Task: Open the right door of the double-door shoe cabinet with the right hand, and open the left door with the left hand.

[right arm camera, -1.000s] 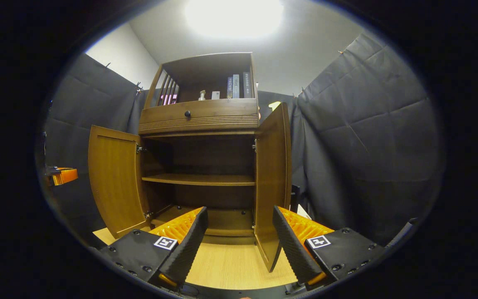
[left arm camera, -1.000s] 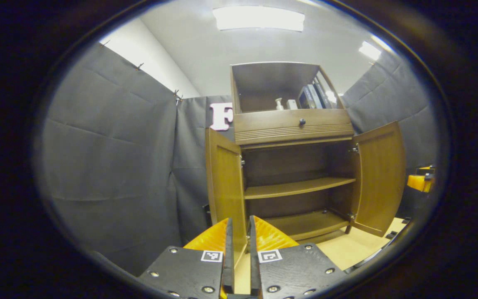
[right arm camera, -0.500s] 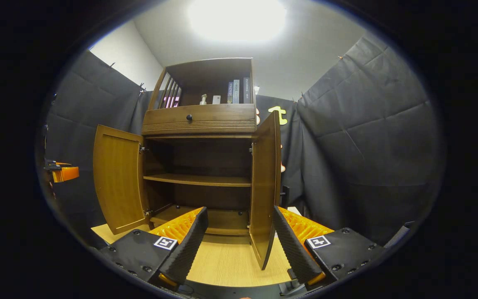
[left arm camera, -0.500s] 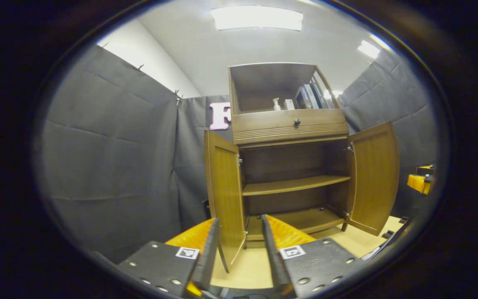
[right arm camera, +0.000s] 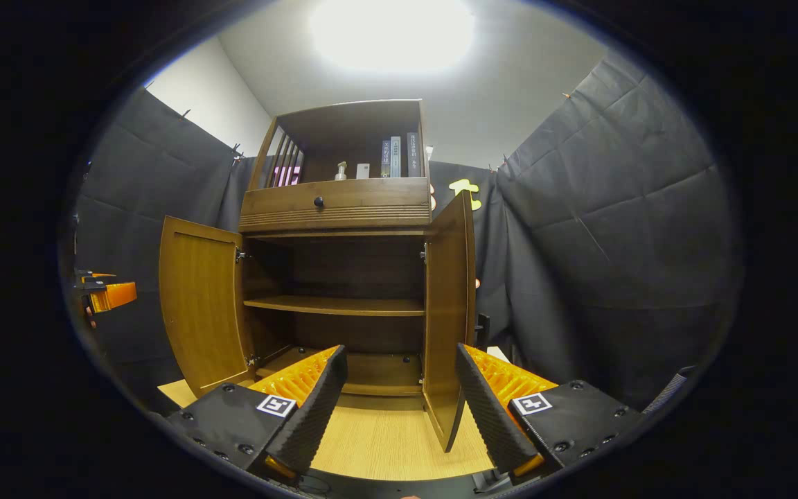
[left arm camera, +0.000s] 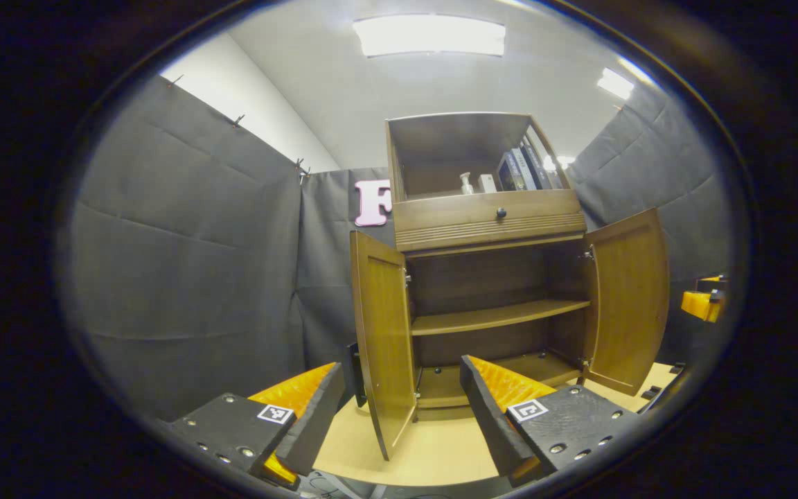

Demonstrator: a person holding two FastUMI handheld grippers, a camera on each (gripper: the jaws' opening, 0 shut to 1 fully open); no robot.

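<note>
The brown wooden shoe cabinet (left arm camera: pixel 489 222) stands with both doors swung open and bare inner shelves (left arm camera: pixel 499 317). In the left gripper view the left door (left arm camera: pixel 379 339) stands edge-on between the fingers of my left gripper (left arm camera: pixel 402 366), which is open and touches nothing. The right door (left arm camera: pixel 627 305) hangs wide open. In the right gripper view my right gripper (right arm camera: pixel 400 350) is open and holds nothing, with the right door (right arm camera: pixel 449 312) just beyond its right finger (right arm camera: pixel 485 409). The left door (right arm camera: pixel 198 305) stands open there too.
A drawer with a dark knob (right arm camera: pixel 318 202) sits above the doors. An open top shelf holds books (right arm camera: pixel 399 156) and a small bottle (right arm camera: pixel 341 170). Black cloth walls close in on both sides. A light wooden floor (right arm camera: pixel 378 443) lies before the cabinet. The far gripper shows orange (left arm camera: pixel 700 303).
My left gripper, almost shut around the left door's edge a second ago, has opened wide and drawn back a little. The right gripper stayed open; the right door shifted slightly.
</note>
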